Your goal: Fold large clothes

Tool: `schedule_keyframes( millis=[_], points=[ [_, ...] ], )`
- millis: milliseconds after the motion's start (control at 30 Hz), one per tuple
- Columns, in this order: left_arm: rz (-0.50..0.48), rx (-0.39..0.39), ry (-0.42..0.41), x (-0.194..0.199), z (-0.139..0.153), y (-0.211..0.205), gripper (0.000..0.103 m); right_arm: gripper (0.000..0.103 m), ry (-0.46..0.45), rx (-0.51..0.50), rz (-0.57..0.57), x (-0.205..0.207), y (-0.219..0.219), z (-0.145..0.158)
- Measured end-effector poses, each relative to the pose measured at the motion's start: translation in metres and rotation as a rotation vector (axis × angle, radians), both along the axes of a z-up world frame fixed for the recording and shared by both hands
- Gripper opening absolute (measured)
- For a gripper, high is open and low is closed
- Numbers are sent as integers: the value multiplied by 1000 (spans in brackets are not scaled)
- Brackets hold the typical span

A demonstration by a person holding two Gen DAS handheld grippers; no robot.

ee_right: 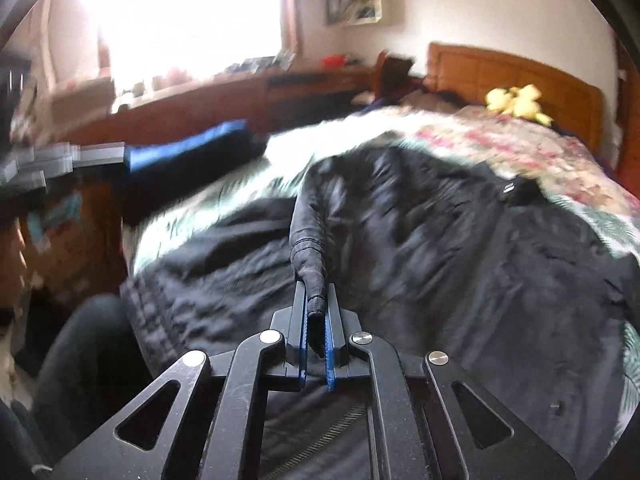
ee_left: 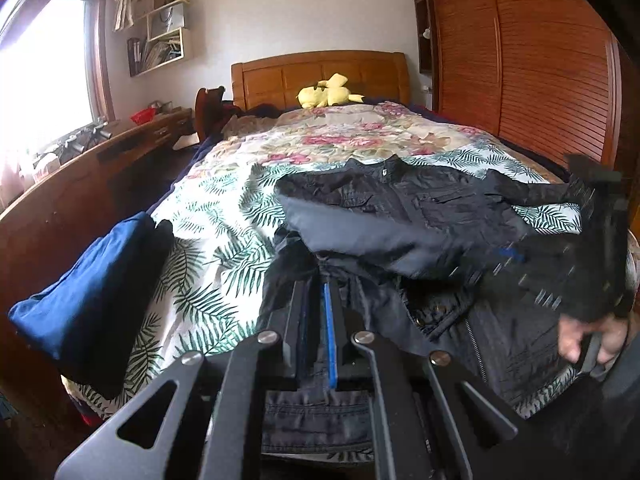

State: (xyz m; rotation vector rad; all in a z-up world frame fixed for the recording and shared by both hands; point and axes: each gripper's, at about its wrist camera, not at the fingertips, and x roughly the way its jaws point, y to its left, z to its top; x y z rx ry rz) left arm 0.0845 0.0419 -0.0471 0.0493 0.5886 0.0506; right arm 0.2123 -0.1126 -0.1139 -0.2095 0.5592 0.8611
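Note:
A large black jacket (ee_left: 404, 208) lies spread on the bed's leaf-print cover, collar toward the headboard. It also shows in the right wrist view (ee_right: 460, 248). My left gripper (ee_left: 318, 280) is shut on a dark fold of the jacket near its lower edge. My right gripper (ee_right: 316, 292) is shut on the cuff end of a black sleeve (ee_right: 308, 232), which stretches away from it over the jacket body. The right gripper also shows blurred at the right of the left wrist view (ee_left: 588, 248).
A folded blue garment (ee_left: 84, 280) lies at the bed's left edge. A yellow plush toy (ee_left: 326, 94) sits by the wooden headboard. A wooden desk (ee_left: 80, 168) runs along the left under the window; a wooden wardrobe (ee_left: 520, 60) stands on the right.

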Motion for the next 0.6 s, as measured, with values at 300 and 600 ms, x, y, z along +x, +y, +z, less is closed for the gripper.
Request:
schedule_keyframes(
  millis=[300,600],
  points=[
    [-40,-9,-16,2,7,-26,5,3,-15,180,-139,9,-88,41],
    [-84,-18,-22,27,6,-47,5,4,14,135,-346,36,-142,20]
  ],
)
